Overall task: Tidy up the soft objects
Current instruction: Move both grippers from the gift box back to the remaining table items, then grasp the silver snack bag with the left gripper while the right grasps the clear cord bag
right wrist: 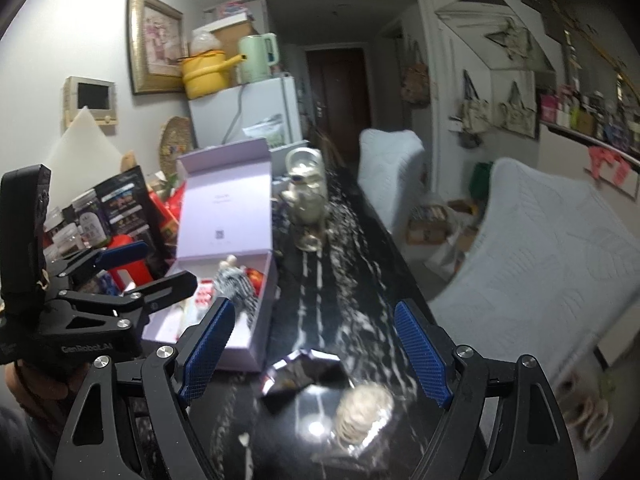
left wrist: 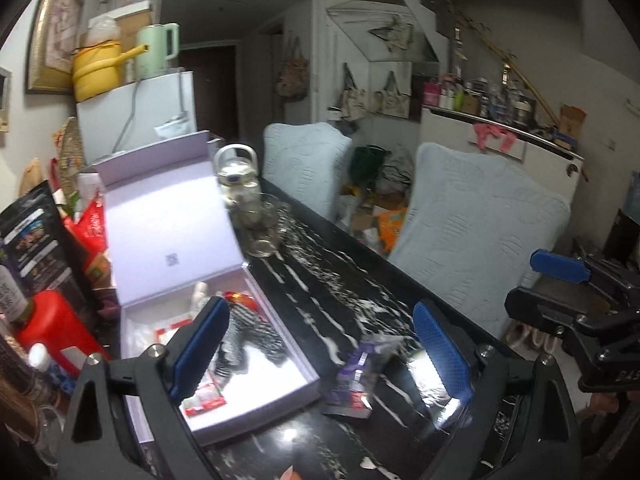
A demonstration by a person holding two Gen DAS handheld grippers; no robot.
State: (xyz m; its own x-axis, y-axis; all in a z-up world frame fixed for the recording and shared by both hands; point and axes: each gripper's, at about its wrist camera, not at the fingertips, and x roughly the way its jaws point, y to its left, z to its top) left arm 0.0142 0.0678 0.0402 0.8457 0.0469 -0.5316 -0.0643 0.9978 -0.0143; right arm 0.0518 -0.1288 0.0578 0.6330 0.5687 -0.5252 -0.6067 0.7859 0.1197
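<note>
Surface: a glossy black table [left wrist: 320, 280] with white marbled streaks, running away from the cameras toward a dark doorway.
Room: a cluttered home interior; a white fridge [right wrist: 248, 114] stands past the table's far left end, with a yellow pot [right wrist: 202, 72] and a pale green kettle [right wrist: 258, 56] on top. A framed picture [right wrist: 154, 42] hangs on the left wall.
Chairs: two, with pale blue quilted covers, along the table's right side, one near [left wrist: 476, 236] and one farther [left wrist: 306, 160].
Box: one lilac box [left wrist: 276, 392], lid standing open, on the left of the table.
Box contents: one black-and-white checked soft item [left wrist: 250, 338], plus red-and-white packets; their number cannot be told.
Glass kettle: one [left wrist: 238, 184], just beyond the box's lid.
Loose items: one shiny purple packet [left wrist: 354, 376] on the table just right of the box; one pale round fibrous bundle [right wrist: 364, 412] in front of it, blurred.
Left gripper [left wrist: 320, 356]: blue-padded jaws wide apart, nothing between the pads; its left finger overlaps the box in the picture, and the purple packet lies on the table beyond the gap.
Right gripper [right wrist: 316, 356]: jaws well apart, gripping nothing; the packet and the bundle lie on the table below the gap.
Left clutter: dark pouches, jars and a red container [left wrist: 52, 324] crowd the table's left edge.
</note>
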